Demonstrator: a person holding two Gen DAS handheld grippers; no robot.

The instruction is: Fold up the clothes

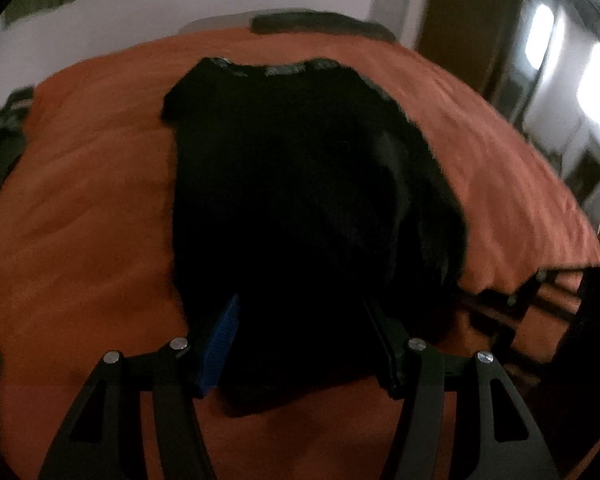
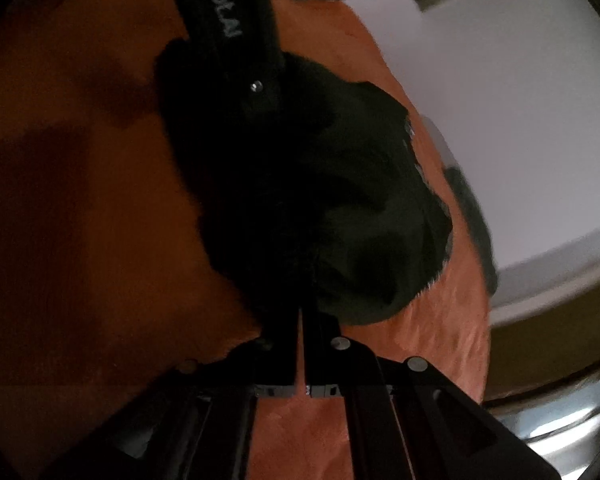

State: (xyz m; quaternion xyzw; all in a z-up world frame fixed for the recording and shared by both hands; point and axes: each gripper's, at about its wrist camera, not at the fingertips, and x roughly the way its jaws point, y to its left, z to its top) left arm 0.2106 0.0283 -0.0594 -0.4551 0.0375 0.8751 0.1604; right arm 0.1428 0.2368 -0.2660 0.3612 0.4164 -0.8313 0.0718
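A black T-shirt [image 1: 300, 184] lies on the orange bedspread [image 1: 92, 208], collar at the far end, its right side folded inward. My left gripper [image 1: 300, 312] is open, its fingers wide apart over the shirt's near hem; the blue pad [image 1: 220, 344] shows on the left finger. In the right wrist view my right gripper [image 2: 302, 312] is shut on the black shirt [image 2: 340, 200] at its edge. The left gripper's black body [image 2: 228, 28] crosses the top of that view above the shirt.
A dark folded garment [image 1: 320, 24] lies at the far edge of the bed by the white wall. Dark clothes [image 1: 0, 140] sit at the left edge. The bed's right edge [image 1: 560, 272] drops off near dark furniture.
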